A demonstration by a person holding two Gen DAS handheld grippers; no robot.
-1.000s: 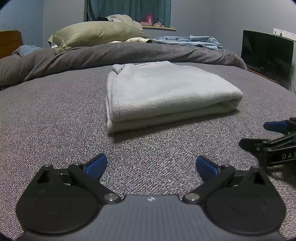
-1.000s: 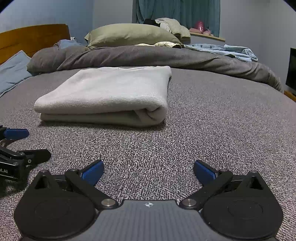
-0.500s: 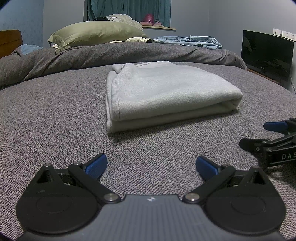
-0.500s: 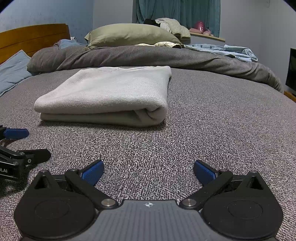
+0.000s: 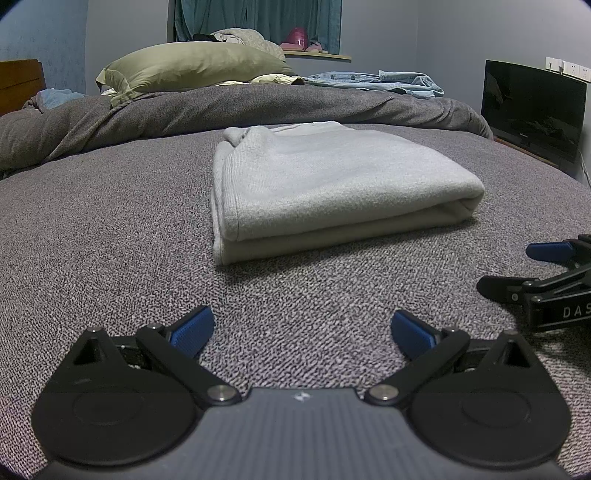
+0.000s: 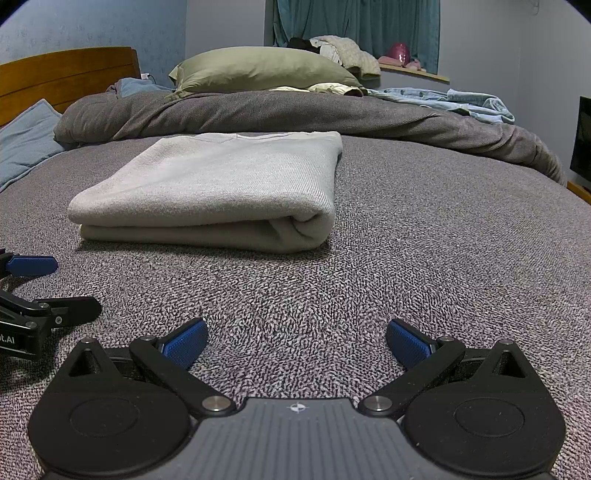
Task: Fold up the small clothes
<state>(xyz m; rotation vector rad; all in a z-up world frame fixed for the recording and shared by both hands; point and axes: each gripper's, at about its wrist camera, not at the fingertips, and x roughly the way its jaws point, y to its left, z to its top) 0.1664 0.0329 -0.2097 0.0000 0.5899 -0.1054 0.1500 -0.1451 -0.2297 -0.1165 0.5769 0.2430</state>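
Sweater [image 5: 332, 188] folded, mid-frame on bed [image 5: 92, 229]; left gripper [image 5: 301, 330] & right gripper [image 6: 295, 338] wide open, empty (prob. done).

Dim bedroom: grey bedspread [image 5: 110, 240] underfoot, olive pillow [image 5: 192, 66] at eleven o'clock, teal curtain [image 5: 258, 16] at twelve, dark screen [image 5: 532, 110] at two.

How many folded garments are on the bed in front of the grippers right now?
1: the light grey folded garment lies on the grey bedspread, ahead of both open grippers. Loose clothes heaped at the far end may hide others.
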